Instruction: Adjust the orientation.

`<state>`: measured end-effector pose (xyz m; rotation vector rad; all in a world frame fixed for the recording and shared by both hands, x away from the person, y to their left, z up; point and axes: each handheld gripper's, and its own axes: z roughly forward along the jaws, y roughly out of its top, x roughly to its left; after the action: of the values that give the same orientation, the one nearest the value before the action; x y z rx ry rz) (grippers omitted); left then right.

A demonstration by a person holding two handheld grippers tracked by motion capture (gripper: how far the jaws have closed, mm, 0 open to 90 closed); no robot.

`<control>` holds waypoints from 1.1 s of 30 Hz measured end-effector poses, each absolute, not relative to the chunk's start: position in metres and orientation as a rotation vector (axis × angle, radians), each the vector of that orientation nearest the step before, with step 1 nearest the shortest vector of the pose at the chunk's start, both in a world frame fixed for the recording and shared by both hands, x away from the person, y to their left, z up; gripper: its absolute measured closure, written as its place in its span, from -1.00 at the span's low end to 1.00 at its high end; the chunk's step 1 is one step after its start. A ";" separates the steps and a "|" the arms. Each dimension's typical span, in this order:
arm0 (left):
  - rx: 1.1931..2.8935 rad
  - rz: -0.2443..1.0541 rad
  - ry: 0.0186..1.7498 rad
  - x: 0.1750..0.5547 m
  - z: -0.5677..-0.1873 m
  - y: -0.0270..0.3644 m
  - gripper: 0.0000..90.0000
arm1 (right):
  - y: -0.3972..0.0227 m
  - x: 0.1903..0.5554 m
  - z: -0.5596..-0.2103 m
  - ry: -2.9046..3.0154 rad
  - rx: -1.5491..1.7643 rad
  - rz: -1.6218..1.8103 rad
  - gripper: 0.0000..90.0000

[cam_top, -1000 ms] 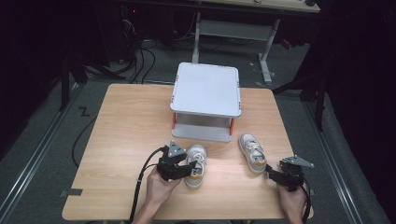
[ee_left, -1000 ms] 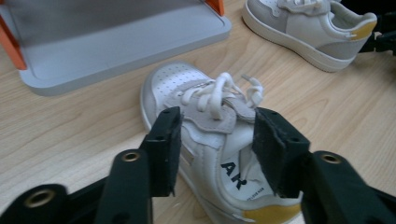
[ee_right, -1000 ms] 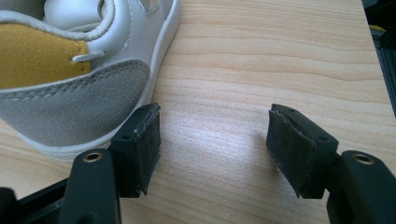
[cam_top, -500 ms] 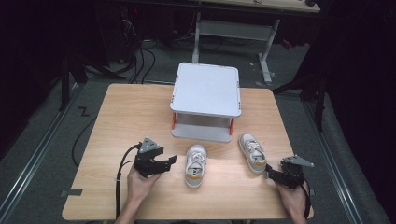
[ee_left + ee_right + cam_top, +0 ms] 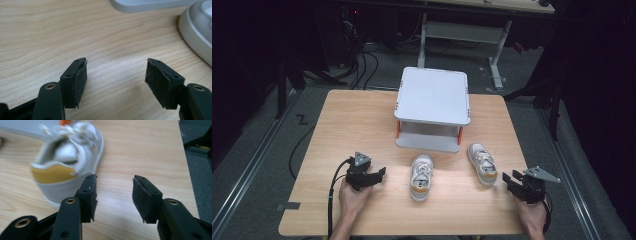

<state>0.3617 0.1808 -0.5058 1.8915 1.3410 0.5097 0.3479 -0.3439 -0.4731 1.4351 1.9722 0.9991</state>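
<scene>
Two small white shoes with yellow heel patches lie on the wooden table [image 5: 362,120], toes toward the grey stand [image 5: 432,107]. The left shoe [image 5: 421,177] lies free; its sole rim [image 5: 197,32] shows at the right of the left gripper view. My left gripper [image 5: 381,173] rests to its left, pointing at it. Its jaws have just been opening and stand open over bare wood [image 5: 116,72]. My right gripper [image 5: 508,178] sits right of the right shoe [image 5: 482,164]. Its jaws have just been closing, with nothing between them [image 5: 114,187]; the shoe heel [image 5: 57,173] lies beside the left jaw.
The grey two-level stand with orange posts fills the table's back middle; its base [image 5: 150,5] is just beyond the left shoe. The table's right edge [image 5: 185,165] is close to my right gripper. Dark floor, cables and another desk [image 5: 462,30] lie behind.
My left gripper has let go of the left shoe and drawn away to the left and lower, near the table. The shoe stays where it lay. The right hand has stayed put.
</scene>
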 end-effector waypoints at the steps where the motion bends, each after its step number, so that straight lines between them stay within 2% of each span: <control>1: 1.894 0.517 1.343 0.362 -0.506 0.181 -0.25 | -0.341 0.346 -0.465 1.975 1.413 1.020 0.29; 6: 1.960 0.592 1.326 0.361 -0.506 0.173 -0.27 | -0.327 0.345 -0.448 2.020 1.370 1.068 0.36; 12: 1.968 0.596 1.321 0.361 -0.506 0.171 -0.28 | -0.293 0.355 -0.435 2.141 1.313 1.081 0.35; 20: 1.968 0.593 1.320 0.361 -0.506 0.172 -0.29 | -0.272 0.392 -0.445 2.201 1.496 0.995 0.32; 23: 1.967 0.588 1.319 0.361 -0.506 0.172 -0.30 | -0.268 0.394 -0.450 2.204 1.508 0.991 0.38; 24: 1.965 0.587 1.319 0.361 -0.506 0.172 -0.30 | -0.266 0.392 -0.452 2.199 1.490 0.981 0.57; 27: 1.966 0.588 1.319 0.361 -0.506 0.172 -0.30 | -0.267 0.391 -0.452 2.194 1.485 0.994 0.75; 33: 1.968 0.596 1.322 0.361 -0.506 0.171 -0.30 | -0.270 0.384 -0.449 2.162 1.467 1.044 0.88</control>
<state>0.3615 0.1712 -0.5060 1.9680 1.3220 0.5958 0.3839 -0.2703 -0.4489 1.4673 2.1618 1.0442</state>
